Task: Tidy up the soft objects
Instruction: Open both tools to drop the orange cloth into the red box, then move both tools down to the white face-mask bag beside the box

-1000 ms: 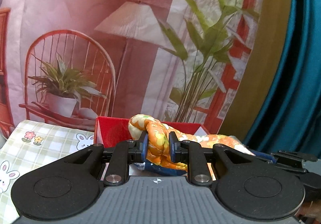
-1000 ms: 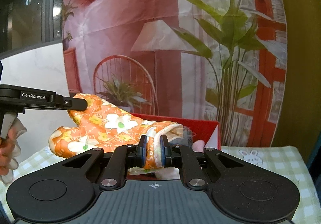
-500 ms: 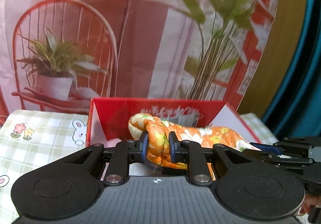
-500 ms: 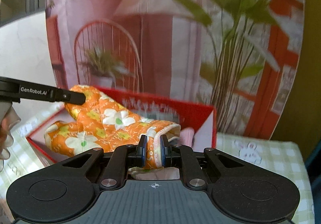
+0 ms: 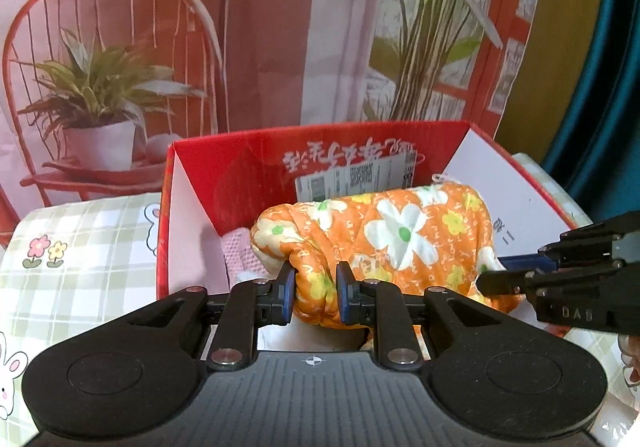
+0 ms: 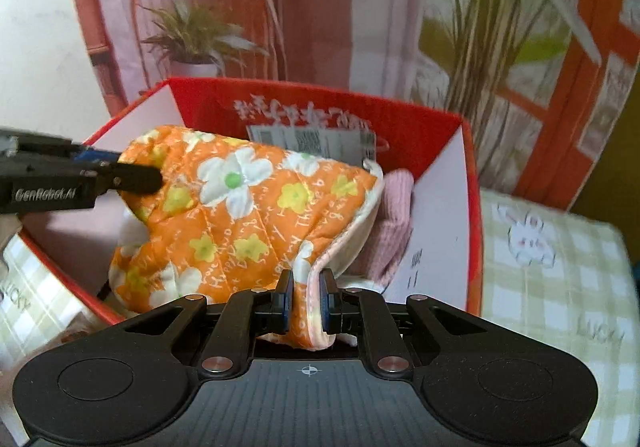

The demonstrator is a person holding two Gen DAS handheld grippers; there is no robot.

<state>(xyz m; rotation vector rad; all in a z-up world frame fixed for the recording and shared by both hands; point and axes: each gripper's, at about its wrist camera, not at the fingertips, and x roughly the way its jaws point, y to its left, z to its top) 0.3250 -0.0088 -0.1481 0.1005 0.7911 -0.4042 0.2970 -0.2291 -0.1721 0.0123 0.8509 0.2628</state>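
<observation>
The orange flowered oven mitt (image 5: 384, 243) was held clamped at opposite ends by the left gripper (image 5: 316, 293) and the right gripper (image 6: 307, 301), apparently so it stayed spread over the red box (image 6: 320, 115), a pink cloth (image 6: 394, 231) at 2 o'clock.

**Two wrist views, one red box**

Each fisheye looks forward along its own fingers, close above the red box (image 5: 248, 171) (image 6: 420, 127), tilted slightly down, facing the printed backdrop (image 5: 272, 27) (image 6: 320, 7). Both share the orange floral mitt (image 5: 400, 235) (image 6: 240, 207); each shows the opposite gripper at frame edge.
</observation>
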